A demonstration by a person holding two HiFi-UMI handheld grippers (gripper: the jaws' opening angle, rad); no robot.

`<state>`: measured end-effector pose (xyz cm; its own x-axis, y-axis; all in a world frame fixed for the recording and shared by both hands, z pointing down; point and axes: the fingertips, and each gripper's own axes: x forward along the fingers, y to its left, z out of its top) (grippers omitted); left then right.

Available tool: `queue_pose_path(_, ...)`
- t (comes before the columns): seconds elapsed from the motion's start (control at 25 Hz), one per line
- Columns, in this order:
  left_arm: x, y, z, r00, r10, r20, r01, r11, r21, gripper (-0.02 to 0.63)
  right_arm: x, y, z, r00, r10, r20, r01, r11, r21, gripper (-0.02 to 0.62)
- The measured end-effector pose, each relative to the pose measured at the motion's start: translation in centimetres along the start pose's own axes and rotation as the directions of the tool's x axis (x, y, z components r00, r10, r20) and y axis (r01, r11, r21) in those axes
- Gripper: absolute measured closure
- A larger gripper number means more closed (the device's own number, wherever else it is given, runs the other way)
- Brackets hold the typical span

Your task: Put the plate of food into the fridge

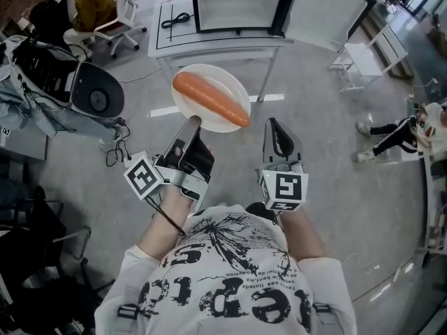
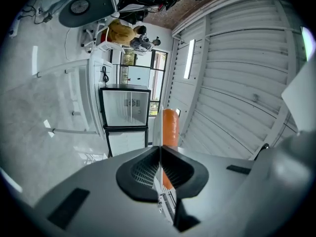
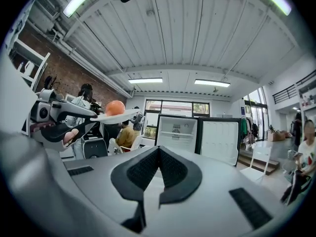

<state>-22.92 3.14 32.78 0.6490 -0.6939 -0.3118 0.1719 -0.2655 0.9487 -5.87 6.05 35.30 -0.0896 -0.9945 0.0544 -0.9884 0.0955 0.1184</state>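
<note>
A white plate carries a long orange carrot and hangs in the air in front of me. My left gripper is shut on the plate's near rim. In the left gripper view the plate shows edge-on between the closed jaws, with the carrot beside it. My right gripper is shut, holds nothing, and stays just right of the plate. Ahead, the small fridge stands with its door swung open to the right. The right gripper view shows the plate at upper left and the fridge ahead.
The fridge stands on a white table with a black cable lying on it. A person sits on a chair at the far left. A round grey device and cables lie left. A white step stool stands right.
</note>
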Motion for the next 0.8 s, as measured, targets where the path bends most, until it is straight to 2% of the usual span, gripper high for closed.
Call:
queue_pose_path(0.28, -4.0, 1.6, -3.7, 1.0, -0.008, -0.013, 0.008, 1.0, 0.013, 0.586, -4.2, -0.1, -3.2, 0.999, -0.027, 0.032, 0.026, 0.999, 0.027, 0.595)
queue_pose_path(0.56, 3.8, 3.4, -4.3, 0.998, -0.011, 0.067, 0.009, 0.999, 0.04, 0.586, 2.1, -6.9, -1.0, 0.994, 0.047, 0.103, -0.046, 0.999, -0.01, 0.595)
queue_pose_path(0.8, 7.8, 4.5, -5.1, 0.989, -0.012, 0.149, 0.006, 0.999, 0.037, 0.586, 5.2, -10.5, -0.1, 0.983, 0.125, 0.135, -0.122, 0.992, -0.034, 0.595)
